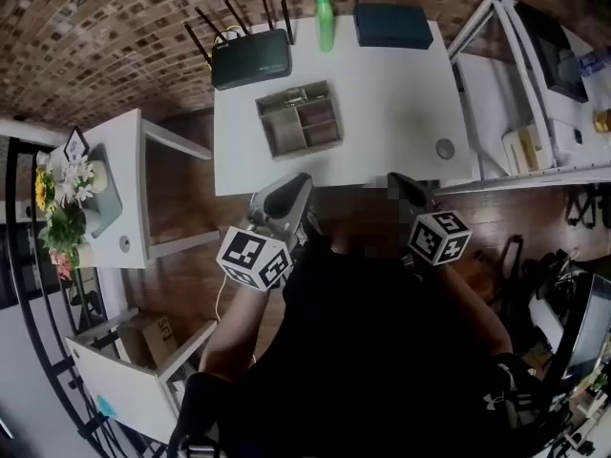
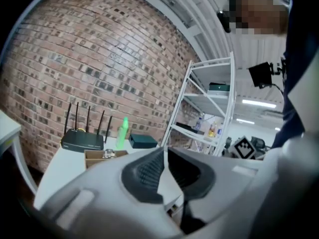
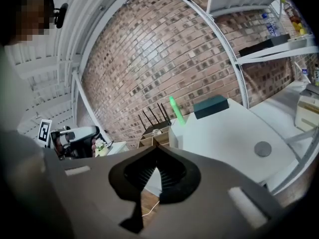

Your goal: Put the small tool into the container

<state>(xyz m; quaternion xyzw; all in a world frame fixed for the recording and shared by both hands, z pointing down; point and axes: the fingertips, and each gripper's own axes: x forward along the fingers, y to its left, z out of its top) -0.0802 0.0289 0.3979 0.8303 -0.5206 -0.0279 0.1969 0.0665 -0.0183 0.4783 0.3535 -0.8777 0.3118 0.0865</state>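
Note:
A brown divided container stands in the middle of the white table. A small metal tool lies in its far compartment and also shows in the left gripper view. My left gripper is at the table's front edge, just short of the container, with its jaws shut and nothing between them. My right gripper is at the same edge further right, tips together and empty. Both point across the table towards the brick wall.
A black router, a green bottle and a dark box line the table's far edge. A grey round disc lies front right. A white shelf rack stands right, and a side table with flowers left.

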